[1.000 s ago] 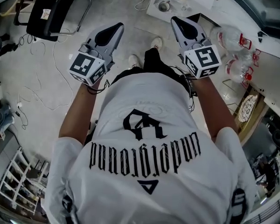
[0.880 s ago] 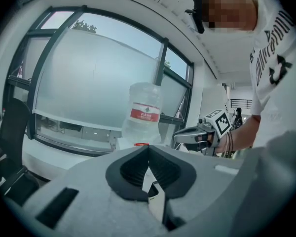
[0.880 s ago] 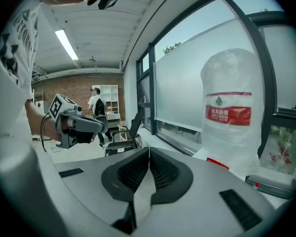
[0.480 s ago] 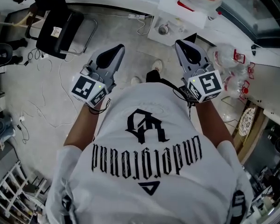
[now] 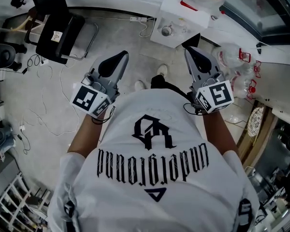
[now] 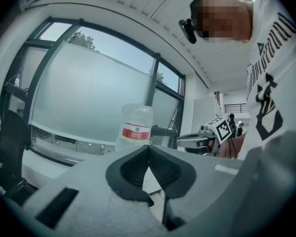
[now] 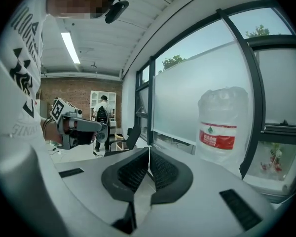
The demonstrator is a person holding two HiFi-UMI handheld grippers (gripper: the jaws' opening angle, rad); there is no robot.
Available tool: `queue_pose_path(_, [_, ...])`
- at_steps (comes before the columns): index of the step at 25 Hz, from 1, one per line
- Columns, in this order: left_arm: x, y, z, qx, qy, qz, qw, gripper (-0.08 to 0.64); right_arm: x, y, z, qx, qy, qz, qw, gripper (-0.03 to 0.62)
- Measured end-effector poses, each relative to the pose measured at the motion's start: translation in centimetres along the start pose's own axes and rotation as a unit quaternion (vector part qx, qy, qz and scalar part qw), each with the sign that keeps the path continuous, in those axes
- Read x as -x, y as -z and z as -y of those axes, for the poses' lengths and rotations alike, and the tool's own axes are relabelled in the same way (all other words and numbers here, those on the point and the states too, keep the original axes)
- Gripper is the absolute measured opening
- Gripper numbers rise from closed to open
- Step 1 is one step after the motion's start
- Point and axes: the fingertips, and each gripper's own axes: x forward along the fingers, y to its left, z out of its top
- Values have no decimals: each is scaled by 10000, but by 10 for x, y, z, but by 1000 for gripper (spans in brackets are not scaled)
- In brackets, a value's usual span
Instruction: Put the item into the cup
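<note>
In the head view, a person in a white shirt (image 5: 150, 163) holds two grippers over the floor, the left gripper (image 5: 117, 57) and the right gripper (image 5: 191, 51) well apart. One black chair (image 5: 58, 30) stands at left, two water jugs (image 5: 230, 57) at right, and one small round container (image 5: 167, 31) sits on the white bench (image 5: 179, 8), too small to tell whether it is the cup. In the left gripper view, its fingers (image 6: 130, 169) are pressed together on nothing, with one red-labelled jug (image 6: 135, 127) beyond; in the right gripper view, its fingers (image 7: 130, 174) are likewise closed and empty, with one jug (image 7: 222, 127) beyond.

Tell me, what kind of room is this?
Probably an office or workshop room. There's a black chair, cables trailing over the floor, big windows and a large water jug.
</note>
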Motion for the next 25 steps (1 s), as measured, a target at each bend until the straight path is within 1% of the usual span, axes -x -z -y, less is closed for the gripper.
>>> queue_pose_path(3, [-2, 2, 12, 32, 59, 10, 10000, 15, 13, 1, -2, 91, -12, -22, 10000, 20])
queue_pose_path(7, [-8, 2, 28, 55, 57, 29, 10000, 15, 31, 1, 10, 51, 14, 7, 10000, 20])
queue_pose_path(11, [-20, 0, 53, -40, 120, 5, 9999, 15, 56, 0, 25, 96, 52, 129, 9999, 20])
queue_pose_path(17, [-59, 6, 112, -55, 278, -34, 9996, 15, 114, 20, 45, 13, -56, 124, 9999, 20])
queue_pose_path(21, [-88, 13, 155, -66, 308, -33, 9995, 15, 153, 43, 57, 37, -231, 54, 9997, 20])
queue_pose_path(25, [-104, 20, 194, -85, 316, -81, 9994, 15, 191, 56, 68, -37, -286, 44, 9996, 20])
